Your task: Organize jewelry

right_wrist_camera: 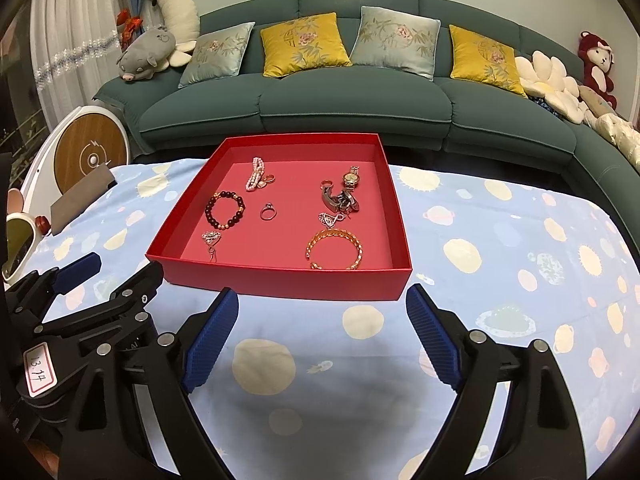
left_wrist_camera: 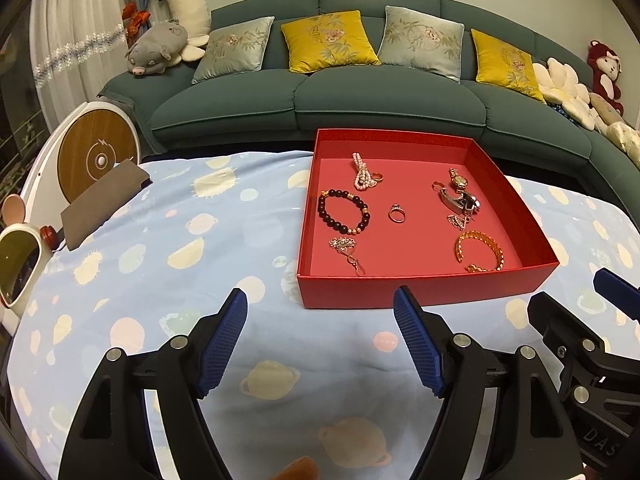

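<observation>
A red tray (left_wrist_camera: 420, 292) (right_wrist_camera: 280, 282) sits on the patterned blue cloth. In it lie a dark bead bracelet (left_wrist_camera: 343, 212) (right_wrist_camera: 224, 210), a pearl bracelet (left_wrist_camera: 362, 172) (right_wrist_camera: 256, 174), a ring (left_wrist_camera: 397, 214) (right_wrist_camera: 267, 212), a gold watch (left_wrist_camera: 459, 180) (right_wrist_camera: 351, 178), a gold bangle (left_wrist_camera: 480, 250) (right_wrist_camera: 335, 248) and small pendants (left_wrist_camera: 346, 250) (right_wrist_camera: 210, 240). My left gripper (left_wrist_camera: 320, 308) is open and empty, just short of the tray's near left corner. My right gripper (right_wrist_camera: 322, 302) is open and empty in front of the tray's near wall.
A brown pouch (left_wrist_camera: 104, 204) (right_wrist_camera: 80, 196) lies at the cloth's far left, next to a round white-and-wood device (left_wrist_camera: 94, 152). A white mirror (left_wrist_camera: 18, 264) stands at the left edge. A green sofa (left_wrist_camera: 320, 96) with cushions is behind the table.
</observation>
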`<state>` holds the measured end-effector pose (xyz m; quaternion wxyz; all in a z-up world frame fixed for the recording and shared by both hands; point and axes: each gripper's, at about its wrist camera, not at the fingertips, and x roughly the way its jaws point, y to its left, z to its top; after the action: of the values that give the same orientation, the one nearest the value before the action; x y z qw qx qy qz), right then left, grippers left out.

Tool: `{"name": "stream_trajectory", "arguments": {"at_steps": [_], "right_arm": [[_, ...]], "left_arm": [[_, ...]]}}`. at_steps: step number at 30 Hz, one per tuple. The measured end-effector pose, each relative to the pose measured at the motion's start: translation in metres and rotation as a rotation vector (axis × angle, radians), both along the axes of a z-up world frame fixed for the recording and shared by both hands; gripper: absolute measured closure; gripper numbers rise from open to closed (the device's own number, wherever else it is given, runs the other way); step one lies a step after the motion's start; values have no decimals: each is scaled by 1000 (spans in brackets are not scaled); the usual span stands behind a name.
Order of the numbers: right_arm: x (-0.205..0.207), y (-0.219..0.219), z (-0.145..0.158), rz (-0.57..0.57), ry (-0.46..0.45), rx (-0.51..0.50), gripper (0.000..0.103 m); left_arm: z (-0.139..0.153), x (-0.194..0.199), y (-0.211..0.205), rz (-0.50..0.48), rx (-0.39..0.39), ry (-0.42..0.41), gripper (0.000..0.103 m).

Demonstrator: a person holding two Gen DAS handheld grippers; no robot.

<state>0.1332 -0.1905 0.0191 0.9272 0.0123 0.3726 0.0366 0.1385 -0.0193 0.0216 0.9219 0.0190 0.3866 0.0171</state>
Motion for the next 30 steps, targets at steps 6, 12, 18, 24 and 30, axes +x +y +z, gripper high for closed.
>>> {"name": "stream_trajectory", "arguments": {"at_steps": [6,12,18,24,30], "right_arm": [[0,-1,0,-1,-1,-2,19],[0,-1,0,-1,-1,-3,19],[0,0,0,0,-2,-3,19],[0,-2,1,-3,-1,-1,19],[1,-3,1,-4,-2,0,19]], "left_arm": [[-1,0,0,5,1,3,30],[-1,-1,0,8,2,1,30],[-2,-1,1,9,1,3,30],[-2,-1,1,11,4,0,30],[-2,-1,0,15,11,-1,30]]}}
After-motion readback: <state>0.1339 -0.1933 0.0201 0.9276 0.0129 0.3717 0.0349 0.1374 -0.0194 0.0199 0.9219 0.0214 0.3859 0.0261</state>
